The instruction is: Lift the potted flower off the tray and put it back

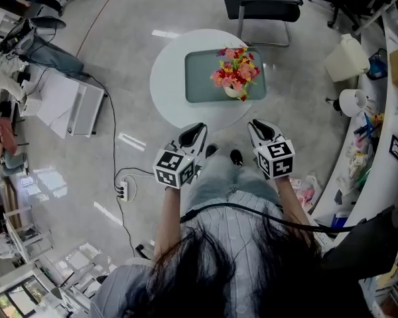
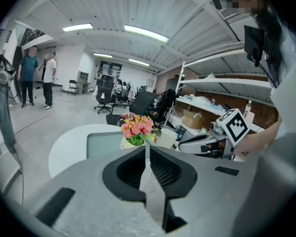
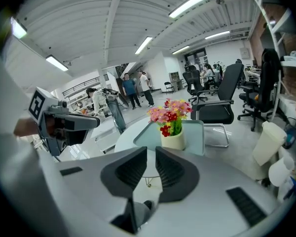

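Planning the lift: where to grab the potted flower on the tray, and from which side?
Take the cream pot by its side walls, below the blooms, coming low from the tray's near edge. The pot stands upright close to that edge; the blooms spread wider than it, so a top approach would likely crush them.

One potted flower (image 1: 235, 73), one tray (image 1: 202, 79), one round table (image 1: 167, 78), and two grippers: left gripper (image 1: 197, 129) and right gripper (image 1: 257, 126).

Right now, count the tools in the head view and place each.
2. The left tool by the white table's near edge; the right tool beside it, to its right. None seem hidden.
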Demonstrator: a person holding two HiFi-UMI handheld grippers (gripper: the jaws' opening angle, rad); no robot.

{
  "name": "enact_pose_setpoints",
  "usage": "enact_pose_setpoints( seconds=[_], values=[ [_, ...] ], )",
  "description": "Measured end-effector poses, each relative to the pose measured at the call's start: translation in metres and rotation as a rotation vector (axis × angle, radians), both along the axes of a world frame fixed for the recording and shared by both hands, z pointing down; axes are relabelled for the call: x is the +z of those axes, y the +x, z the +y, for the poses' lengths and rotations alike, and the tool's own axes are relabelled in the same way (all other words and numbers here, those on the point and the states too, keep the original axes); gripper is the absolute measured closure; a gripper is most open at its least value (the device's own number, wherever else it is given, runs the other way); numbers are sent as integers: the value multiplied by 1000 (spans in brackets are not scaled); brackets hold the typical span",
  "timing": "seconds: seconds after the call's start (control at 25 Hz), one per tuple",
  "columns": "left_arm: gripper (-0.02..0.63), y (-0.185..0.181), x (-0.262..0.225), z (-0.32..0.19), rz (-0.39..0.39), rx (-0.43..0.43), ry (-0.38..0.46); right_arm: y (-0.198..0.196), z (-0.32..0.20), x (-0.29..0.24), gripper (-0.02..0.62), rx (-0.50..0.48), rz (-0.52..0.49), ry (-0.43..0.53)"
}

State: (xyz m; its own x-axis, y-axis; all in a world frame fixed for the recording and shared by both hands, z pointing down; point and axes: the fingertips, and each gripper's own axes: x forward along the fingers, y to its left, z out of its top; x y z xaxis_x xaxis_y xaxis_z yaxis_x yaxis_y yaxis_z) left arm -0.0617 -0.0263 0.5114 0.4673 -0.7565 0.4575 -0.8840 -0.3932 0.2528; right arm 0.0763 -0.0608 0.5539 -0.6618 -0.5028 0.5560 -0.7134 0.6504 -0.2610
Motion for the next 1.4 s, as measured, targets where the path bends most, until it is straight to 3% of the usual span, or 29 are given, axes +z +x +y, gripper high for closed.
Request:
enact_pose_setpoints(
  seconds=[0.6, 0.8, 1.12, 1.4],
  values=[
    [583, -16, 22, -53, -69, 61, -50, -4, -31, 15, 523, -11, -11, -5],
    [581, -21, 34, -76, -107, 140, -72, -10, -56, 21, 523, 3, 5, 41],
    [580, -25, 70, -108, -138, 231, -109, -12, -77, 46, 522, -71, 37, 38],
    [573, -19, 86, -129, -233, 409, -52, -15, -93, 67, 503, -132, 62, 16]
  ],
)
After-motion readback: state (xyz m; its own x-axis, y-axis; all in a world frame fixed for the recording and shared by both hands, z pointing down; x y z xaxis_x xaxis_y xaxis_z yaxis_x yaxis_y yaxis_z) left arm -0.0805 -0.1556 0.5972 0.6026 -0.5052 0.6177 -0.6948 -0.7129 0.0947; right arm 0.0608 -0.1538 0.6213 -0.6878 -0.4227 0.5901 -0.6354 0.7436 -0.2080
